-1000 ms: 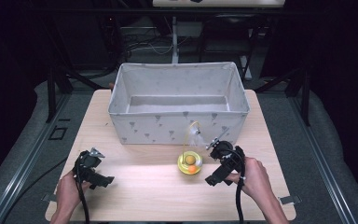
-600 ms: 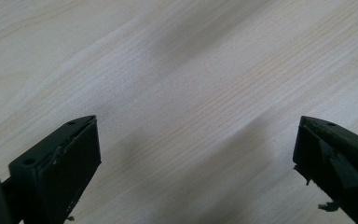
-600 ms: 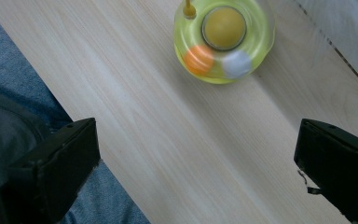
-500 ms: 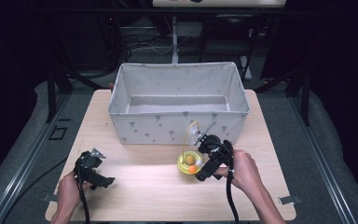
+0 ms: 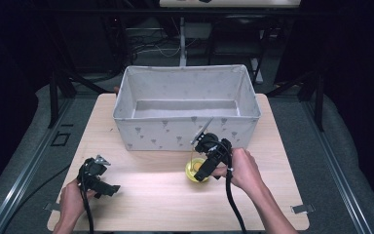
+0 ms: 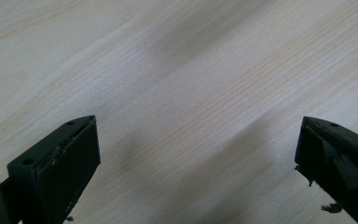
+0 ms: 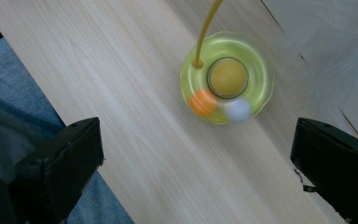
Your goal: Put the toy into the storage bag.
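Note:
A translucent yellow-green ring toy (image 5: 194,169) lies on the wooden table (image 5: 151,204), just in front of the fabric bin. In the right gripper view the ring toy (image 7: 227,77) has a yellow centre, an orange ball and a white ball, and a thin yellow stalk (image 7: 206,32) rises from it. My right gripper (image 5: 201,174) hovers right over the toy's near side, tilted down. Its own view shows the right gripper (image 7: 196,163) open wide, with the toy ahead of the jaws and untouched. My left gripper (image 5: 106,179) rests low at the table's front left. Seen along its jaws, the left gripper (image 6: 196,163) is open over bare wood.
A large grey fabric bin (image 5: 185,131) with small printed marks stands at the back middle of the table and looks empty inside. Dark frames and cables stand behind it. Grey floor shows past the table edge (image 7: 9,107) in the right gripper view.
My right gripper has moved left and forward, from beside the ring toy to directly over it. The left gripper and the toy have stayed in place.

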`<action>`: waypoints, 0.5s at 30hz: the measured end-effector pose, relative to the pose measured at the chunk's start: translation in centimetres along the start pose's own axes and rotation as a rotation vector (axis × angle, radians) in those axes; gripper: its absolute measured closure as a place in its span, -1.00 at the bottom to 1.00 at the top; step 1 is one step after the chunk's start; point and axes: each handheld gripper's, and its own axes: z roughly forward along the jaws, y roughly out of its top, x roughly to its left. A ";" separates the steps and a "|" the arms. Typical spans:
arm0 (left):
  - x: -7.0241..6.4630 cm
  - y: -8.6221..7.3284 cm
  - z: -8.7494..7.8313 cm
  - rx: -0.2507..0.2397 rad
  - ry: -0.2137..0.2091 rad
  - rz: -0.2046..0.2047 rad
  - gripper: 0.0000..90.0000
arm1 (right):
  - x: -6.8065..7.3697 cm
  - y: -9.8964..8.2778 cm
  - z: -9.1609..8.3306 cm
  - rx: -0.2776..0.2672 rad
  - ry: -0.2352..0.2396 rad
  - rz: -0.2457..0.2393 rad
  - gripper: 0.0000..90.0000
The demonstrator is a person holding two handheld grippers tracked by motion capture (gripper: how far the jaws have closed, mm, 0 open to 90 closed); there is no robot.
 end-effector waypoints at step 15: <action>-0.1 0.1 0.0 -0.023 -0.016 -0.009 -1.00 | -0.2 2.2 -0.4 -0.054 -0.001 0.000 -0.83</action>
